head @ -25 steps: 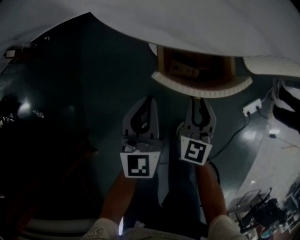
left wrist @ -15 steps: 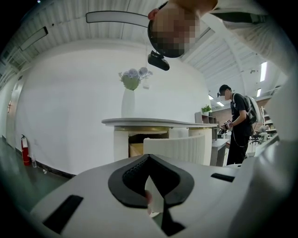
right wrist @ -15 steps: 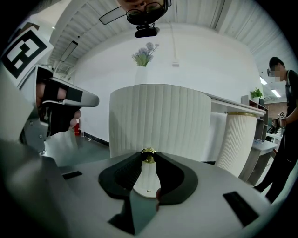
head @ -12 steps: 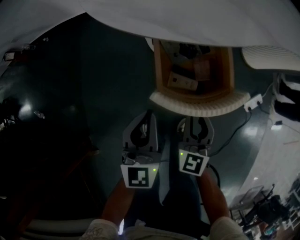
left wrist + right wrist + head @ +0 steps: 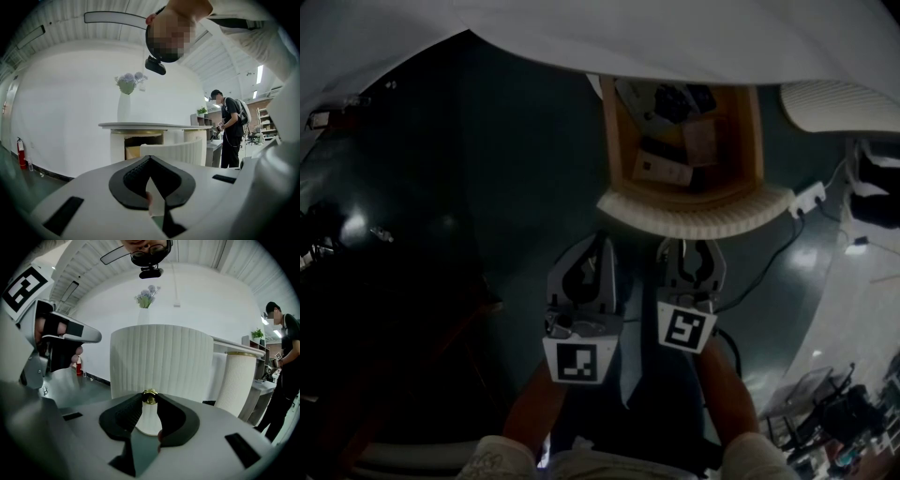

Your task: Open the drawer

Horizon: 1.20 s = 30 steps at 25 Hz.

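The drawer (image 5: 694,217) has a ribbed white front and stands pulled out from under the round white counter (image 5: 675,37). Its wooden inside holds boxes and papers (image 5: 667,159). My right gripper (image 5: 688,244) is shut on the small gold knob (image 5: 149,397) in the middle of the drawer front (image 5: 159,357). The knob sits pinched between the black pad tips. My left gripper (image 5: 602,244) hangs just left of it, off the drawer, its jaws shut with nothing between them (image 5: 149,157). The left gripper view shows the open drawer (image 5: 176,149) ahead.
A white power strip (image 5: 811,199) and its cable lie on the dark floor at the right. A person with a backpack (image 5: 232,133) stands by a desk further right. A vase of flowers (image 5: 127,89) stands on the counter. A ribbed white column (image 5: 239,380) stands right of the drawer.
The drawer has slid further out from under the counter, showing more of its inside. Both grippers have drawn back toward me, the right one still on the knob.
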Available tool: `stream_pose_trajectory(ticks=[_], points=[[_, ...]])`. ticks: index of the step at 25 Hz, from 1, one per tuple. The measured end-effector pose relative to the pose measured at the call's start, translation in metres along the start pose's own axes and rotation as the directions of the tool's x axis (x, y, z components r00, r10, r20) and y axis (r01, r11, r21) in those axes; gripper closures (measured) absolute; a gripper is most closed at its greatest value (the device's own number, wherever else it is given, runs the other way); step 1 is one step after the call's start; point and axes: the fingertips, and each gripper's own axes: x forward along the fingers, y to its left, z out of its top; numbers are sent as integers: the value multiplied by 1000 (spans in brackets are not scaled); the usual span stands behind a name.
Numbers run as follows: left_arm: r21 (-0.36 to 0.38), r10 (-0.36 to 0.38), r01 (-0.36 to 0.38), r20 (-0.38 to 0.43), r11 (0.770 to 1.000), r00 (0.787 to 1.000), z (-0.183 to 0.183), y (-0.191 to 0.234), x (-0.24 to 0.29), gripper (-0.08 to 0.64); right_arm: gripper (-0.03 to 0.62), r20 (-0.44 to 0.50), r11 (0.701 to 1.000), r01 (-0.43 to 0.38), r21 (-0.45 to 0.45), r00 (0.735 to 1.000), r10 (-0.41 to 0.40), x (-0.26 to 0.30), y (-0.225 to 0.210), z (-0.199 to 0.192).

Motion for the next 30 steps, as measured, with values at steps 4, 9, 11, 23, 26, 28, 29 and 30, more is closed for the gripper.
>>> stream_pose_trajectory(ticks=[4, 9, 11, 23, 26, 28, 29, 30], points=[[-8, 3, -3, 4, 1000, 1000, 1, 4, -1, 565, 483, -13, 999, -26, 25, 1000, 26, 0, 2, -5], [-12, 4, -4, 18, 1000, 1000, 11, 6, -2, 565, 471, 30, 998, -53, 12, 998, 53, -2, 3, 13], [-19, 4, -3, 19, 1000, 1000, 17, 5, -4, 565, 471, 42, 998, -64, 12, 997, 64, -6, 3, 22], [-40, 24, -23, 36, 999, 999, 99, 6, -15, 565, 471, 96, 994, -112, -16, 989, 113, -50, -12, 120], [-26, 29, -27, 55, 999, 998, 125, 5, -17, 565, 471, 137, 997, -72, -7, 988, 72, -56, -29, 156], [-18, 27, -26, 60, 1000, 998, 138, 4, -16, 565, 471, 175, 999, -45, 6, 984, 43, -59, -40, 180], [-21, 29, -27, 70, 999, 997, 147, 4, -16, 565, 471, 194, 999, -36, 10, 980, 34, -60, -43, 193], [-31, 34, -31, 85, 999, 996, 157, 4, -15, 565, 471, 213, 1000, -29, 11, 977, 26, -61, -46, 207]])
